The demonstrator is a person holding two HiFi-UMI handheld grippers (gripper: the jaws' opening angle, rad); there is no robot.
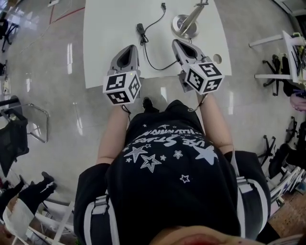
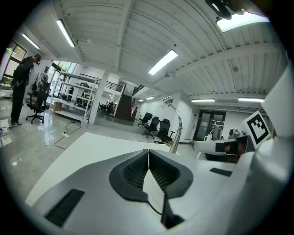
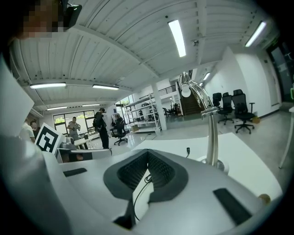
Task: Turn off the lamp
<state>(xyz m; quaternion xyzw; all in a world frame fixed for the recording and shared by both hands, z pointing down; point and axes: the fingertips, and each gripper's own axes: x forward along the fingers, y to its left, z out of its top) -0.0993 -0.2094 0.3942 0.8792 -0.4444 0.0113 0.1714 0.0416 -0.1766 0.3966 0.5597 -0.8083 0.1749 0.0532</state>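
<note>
The lamp has a round silver base on the white table, and its pole leans up to the far right. A black cord runs from the base toward the table's near edge and back to an inline switch. My left gripper hovers over the near edge, shut and holding nothing, just near of the switch. My right gripper is shut too, just in front of the base. The right gripper view shows the lamp pole, the curved neck and a bright lamp head. The left gripper view shows the lamp ahead to the right.
A small round cap lies near the table's right edge. The cord's plug end rests at the far side. Office chairs and stands crowd the right of the glossy floor, and another chair is at the left. People stand in the background.
</note>
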